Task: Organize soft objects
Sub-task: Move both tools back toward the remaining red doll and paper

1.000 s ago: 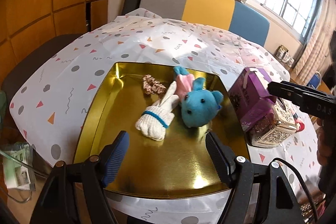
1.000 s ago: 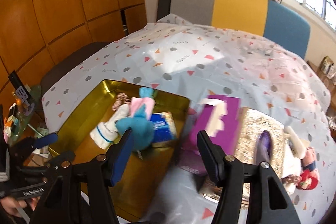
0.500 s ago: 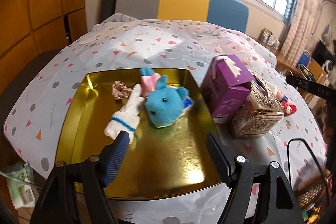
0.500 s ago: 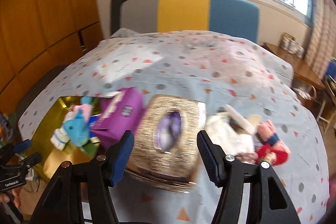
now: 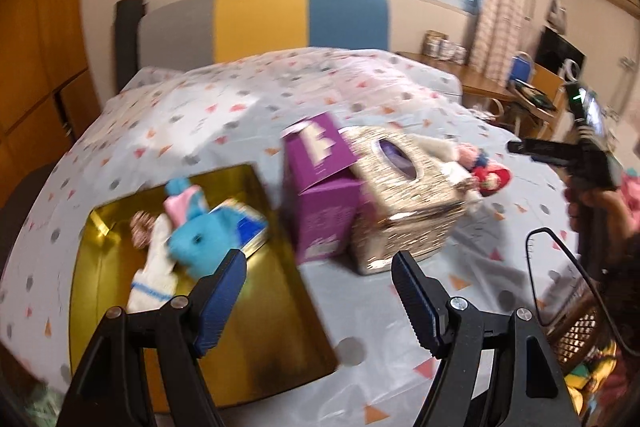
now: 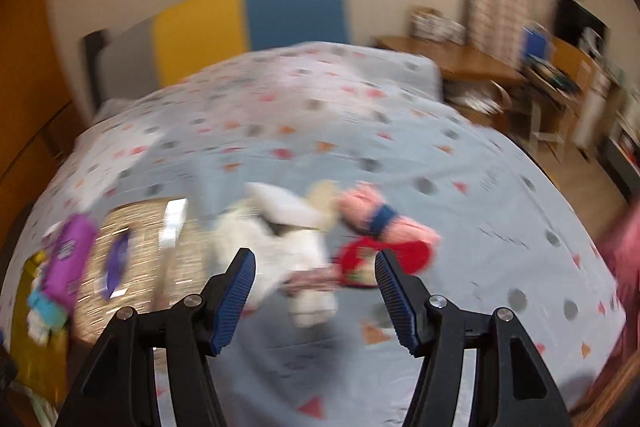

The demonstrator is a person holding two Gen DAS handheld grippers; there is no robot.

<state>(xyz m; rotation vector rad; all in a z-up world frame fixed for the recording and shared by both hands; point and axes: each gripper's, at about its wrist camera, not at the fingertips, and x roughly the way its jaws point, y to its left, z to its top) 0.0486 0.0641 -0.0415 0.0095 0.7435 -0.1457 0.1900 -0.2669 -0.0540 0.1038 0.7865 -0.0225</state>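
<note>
The right claw (image 6: pixel 314 289) stands wide, empty, with a white plush toy (image 6: pixel 280 247) lying on the spotted cloth just ahead between its blue pads and a pink-and-red stuffed doll (image 6: pixel 384 235) ahead to the right, touching the plush. Both look light, limp and compressible; a pinch across the white toy's thick body should hold better than a floppy limb. The left claw (image 5: pixel 320 291) is also wide and empty, a gold metal tray (image 5: pixel 100 287) of soft toys ahead to its left.
</note>
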